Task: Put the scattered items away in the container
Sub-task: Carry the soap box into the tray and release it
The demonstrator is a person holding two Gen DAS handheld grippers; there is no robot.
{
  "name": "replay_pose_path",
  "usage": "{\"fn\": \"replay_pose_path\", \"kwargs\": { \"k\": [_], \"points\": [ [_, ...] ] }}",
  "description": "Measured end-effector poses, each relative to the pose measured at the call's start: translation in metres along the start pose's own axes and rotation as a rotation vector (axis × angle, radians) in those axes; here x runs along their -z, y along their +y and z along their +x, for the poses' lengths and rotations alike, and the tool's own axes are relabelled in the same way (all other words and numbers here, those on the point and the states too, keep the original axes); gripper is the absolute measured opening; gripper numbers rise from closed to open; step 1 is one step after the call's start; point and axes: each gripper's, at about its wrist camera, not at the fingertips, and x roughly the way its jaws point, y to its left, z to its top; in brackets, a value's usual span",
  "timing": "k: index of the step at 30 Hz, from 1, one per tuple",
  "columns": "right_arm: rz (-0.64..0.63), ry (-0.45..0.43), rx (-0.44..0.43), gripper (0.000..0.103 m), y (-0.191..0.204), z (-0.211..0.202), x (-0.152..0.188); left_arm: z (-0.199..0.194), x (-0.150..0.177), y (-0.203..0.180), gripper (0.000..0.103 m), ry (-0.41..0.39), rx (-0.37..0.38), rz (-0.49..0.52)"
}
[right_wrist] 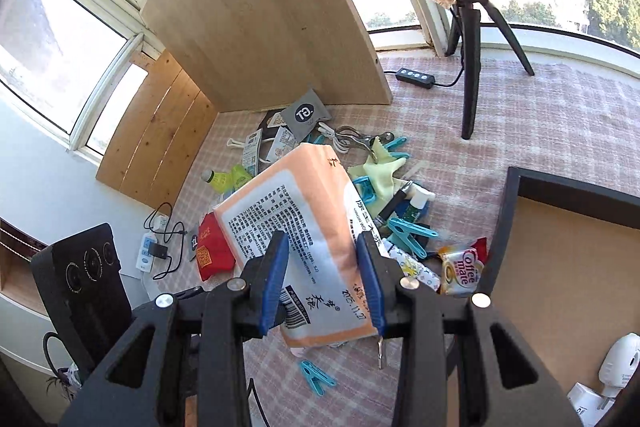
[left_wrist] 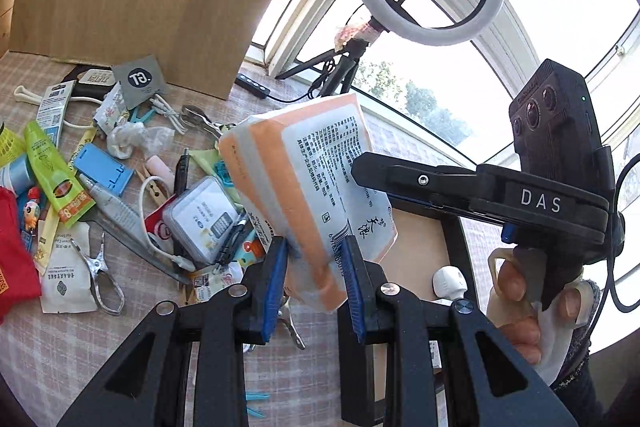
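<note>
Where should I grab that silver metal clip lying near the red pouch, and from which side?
Take the metal clip across its narrow waist, just behind the looped handles, coming straight down from above. It lies flat on the tablecloth, so the fingers can straddle it; the handles spread too wide, and the white sachet crowds one side.

The tissue pack (left_wrist: 304, 183) hid part of the clutter behind it, and its near end was masked by blue pads (left_wrist: 275, 283). The container (right_wrist: 568, 251) ran off the right edge, its white items (right_wrist: 612, 375) half cropped.
</note>
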Motion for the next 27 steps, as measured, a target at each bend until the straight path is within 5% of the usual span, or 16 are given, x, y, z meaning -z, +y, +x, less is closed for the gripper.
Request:
{"fn": "replay_pose_path", "kwargs": {
  "k": [13, 27],
  "points": [
    [0.196, -0.153, 0.113, 0.036, -0.109, -0.098, 0.037, 0.102, 0.004, -0.112, 0.026, 0.183, 0.088, 0.156],
    [0.216, -0.165, 0.178, 0.036, -0.129, -0.105, 0.051, 0.099, 0.004, -0.13, 0.026, 0.183, 0.105, 0.199]
  ]
}}
